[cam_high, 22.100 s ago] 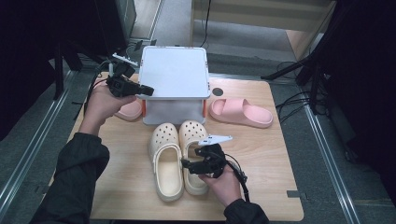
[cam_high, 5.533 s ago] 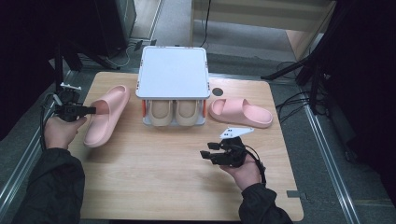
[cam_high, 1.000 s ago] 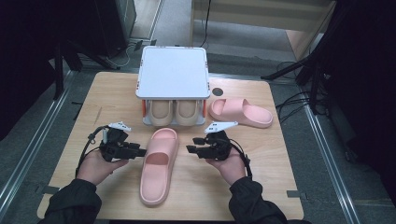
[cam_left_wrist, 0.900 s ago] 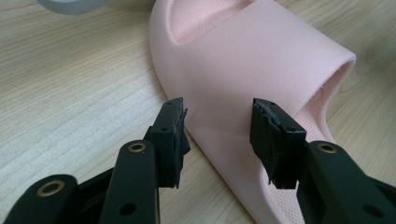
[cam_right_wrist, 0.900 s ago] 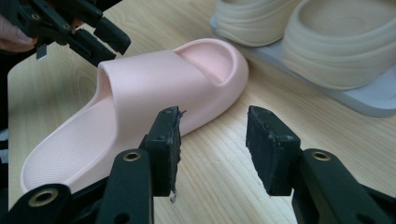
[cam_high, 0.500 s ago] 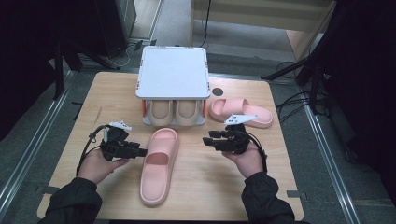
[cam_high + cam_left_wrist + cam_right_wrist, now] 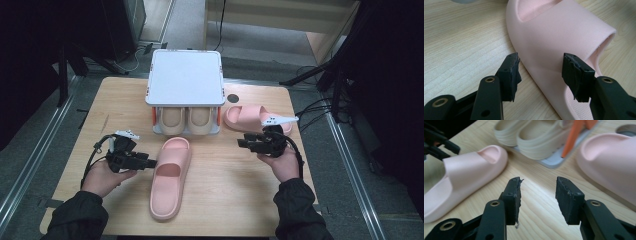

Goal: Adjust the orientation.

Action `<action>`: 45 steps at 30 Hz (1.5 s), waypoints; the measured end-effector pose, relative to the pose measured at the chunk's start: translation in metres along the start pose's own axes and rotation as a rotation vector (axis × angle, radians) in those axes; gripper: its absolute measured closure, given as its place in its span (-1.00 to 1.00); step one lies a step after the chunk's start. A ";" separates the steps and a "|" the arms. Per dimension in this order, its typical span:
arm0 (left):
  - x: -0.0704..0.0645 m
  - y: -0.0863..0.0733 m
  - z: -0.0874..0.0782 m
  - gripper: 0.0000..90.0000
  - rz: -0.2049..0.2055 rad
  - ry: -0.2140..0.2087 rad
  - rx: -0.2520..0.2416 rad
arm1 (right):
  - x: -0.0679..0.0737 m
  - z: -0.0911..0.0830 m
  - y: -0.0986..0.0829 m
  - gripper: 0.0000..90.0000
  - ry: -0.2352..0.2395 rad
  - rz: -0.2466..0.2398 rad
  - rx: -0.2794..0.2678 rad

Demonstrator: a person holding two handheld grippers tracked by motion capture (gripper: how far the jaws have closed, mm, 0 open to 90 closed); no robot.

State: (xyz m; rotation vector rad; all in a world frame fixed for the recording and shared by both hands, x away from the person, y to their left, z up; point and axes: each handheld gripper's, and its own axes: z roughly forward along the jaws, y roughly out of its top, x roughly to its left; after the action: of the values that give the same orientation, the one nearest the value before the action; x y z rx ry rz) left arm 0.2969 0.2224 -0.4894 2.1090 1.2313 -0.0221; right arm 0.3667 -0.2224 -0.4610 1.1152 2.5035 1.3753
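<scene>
Pink slipper (image 7: 171,176) lies lengthwise on the wooden desk (image 7: 235,195), near the front edge and left of its middle. The left tongs (image 7: 150,163) sit spread just beside its strap, pinching nothing. The right tongs (image 7: 242,142) hang spread near the right edge, empty. A second pink slipper (image 7: 245,116) lies toward the back right corner, beside a white rack (image 7: 185,77) sheltering beige clogs (image 7: 186,120). Dark floor, rails and cables surround the desk.

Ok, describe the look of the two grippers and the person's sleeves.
Both the left gripper and the right gripper are black, with flat jaws tipped by worn, ragged black pads. Brass-coloured rivets mark the jaw arms. A black cable trails from each. The sleeves are dark.
</scene>
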 end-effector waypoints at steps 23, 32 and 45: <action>0.000 -0.011 -0.006 0.02 -0.028 0.009 0.006 | -0.083 -0.011 -0.007 0.17 -0.096 0.091 -0.012; 0.002 -0.022 -0.014 0.02 -0.057 0.028 -0.006 | -0.105 0.000 -0.003 0.03 -0.120 0.091 0.007; 0.004 -0.030 -0.018 0.02 -0.074 0.031 -0.008 | -0.117 0.024 0.007 -0.03 -0.105 0.035 0.044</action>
State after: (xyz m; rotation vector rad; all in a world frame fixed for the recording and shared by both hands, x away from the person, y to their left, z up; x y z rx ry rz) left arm 0.2699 0.2450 -0.4933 2.0632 1.3253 -0.0166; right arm 0.4655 -0.2768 -0.5008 1.2119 2.4629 1.2411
